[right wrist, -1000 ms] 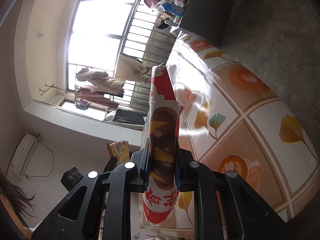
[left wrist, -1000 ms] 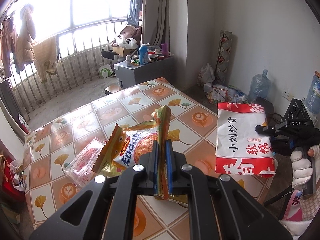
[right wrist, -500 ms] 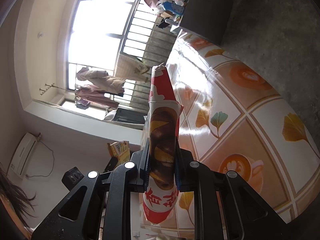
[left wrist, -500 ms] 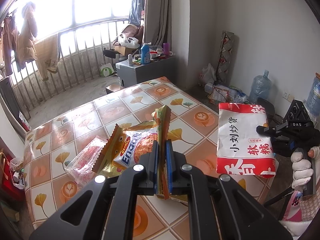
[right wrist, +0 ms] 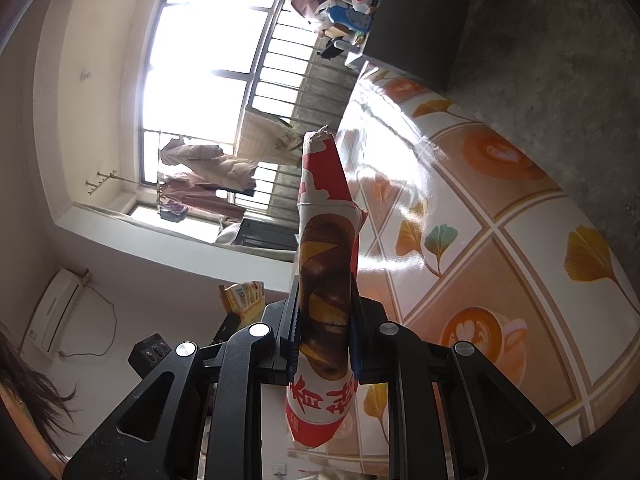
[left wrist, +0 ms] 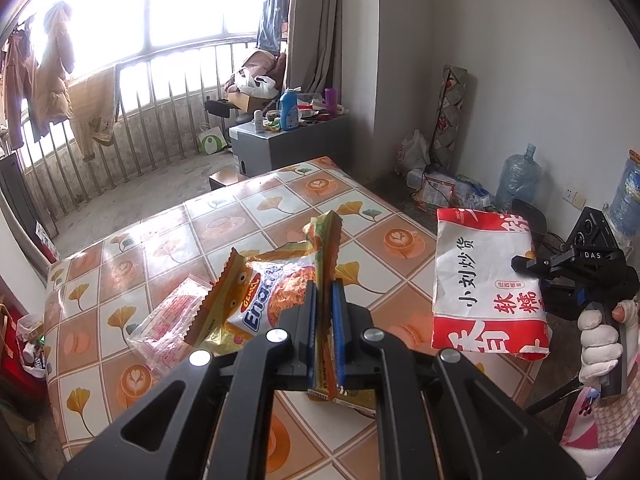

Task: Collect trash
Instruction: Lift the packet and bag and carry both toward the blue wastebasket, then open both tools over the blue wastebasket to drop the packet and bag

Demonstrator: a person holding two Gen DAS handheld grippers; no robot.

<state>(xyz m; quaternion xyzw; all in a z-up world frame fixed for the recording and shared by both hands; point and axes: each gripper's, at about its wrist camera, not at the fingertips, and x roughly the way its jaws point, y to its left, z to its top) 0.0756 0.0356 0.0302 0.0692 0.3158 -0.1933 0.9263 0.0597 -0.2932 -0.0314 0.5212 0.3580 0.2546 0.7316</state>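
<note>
Sunlit desk (left wrist: 168,236) below me: my left fingers (left wrist: 324,312) pinch the noodle wrapper (left wrist: 276,280); my right fingers (right wrist: 324,336) clamp the red bag (right wrist: 326,280).

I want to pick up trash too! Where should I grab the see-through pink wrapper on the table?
Pinch the clear pink wrapper by its crimped upper edge, coming from above on its open left side. It lies flat and thin on the table, and the noodle packet overlaps its right side.

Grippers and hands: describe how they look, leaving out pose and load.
Both are matte black. The left gripper has blue jaw pads, silver pivot bolts and cut-out arms. The right gripper carries a white "DAS" marking. The right hand wears a white glove and a pink-patterned sleeve.
</note>
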